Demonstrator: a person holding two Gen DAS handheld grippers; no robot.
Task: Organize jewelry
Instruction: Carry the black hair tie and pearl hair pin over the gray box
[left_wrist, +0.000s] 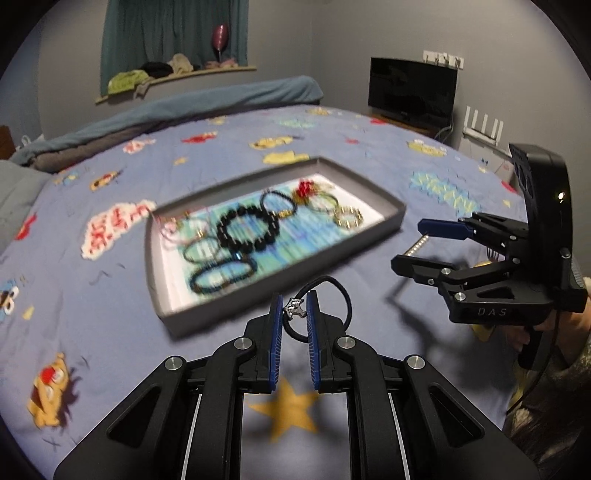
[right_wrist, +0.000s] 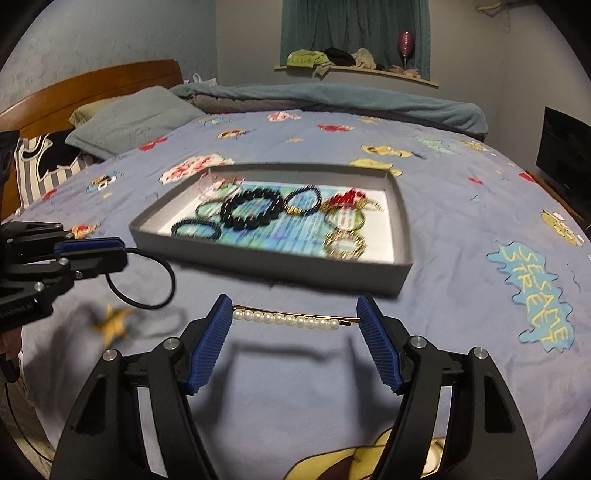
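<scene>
Bedroom setup, with everything laid out on a blue bedspread (right_wrist: 461, 229) covered in cartoon patches and a yellow star print. Sitting in the middle of it is a shallow grey cardboard tray (right_wrist: 258, 258) with a bright printed sheet on its floor. Inside it are a chunky black bead bracelet (right_wrist: 251, 208), a few thinner dark bracelets, a gold chain bracelet (right_wrist: 345, 245) and something red near the far side, all a bit blurry.

Left gripper (left_wrist: 294, 314) has its blue pads pinched together on a thin black cord bracelet with a small silver charm (left_wrist: 295, 309); the cord loops out beyond the fingertips, hanging above the bedspread just in front of the tray's near wall.

Right gripper (right_wrist: 295, 321) is spread wide, clamping a gold hairpin lined with white pearls (right_wrist: 291, 318) end to end between its ribbed blue pads. The pin sits level above the bedspread, just short of the tray.

Further back there's a folded teal blanket, a grey pillow and a wooden headboard.
</scene>
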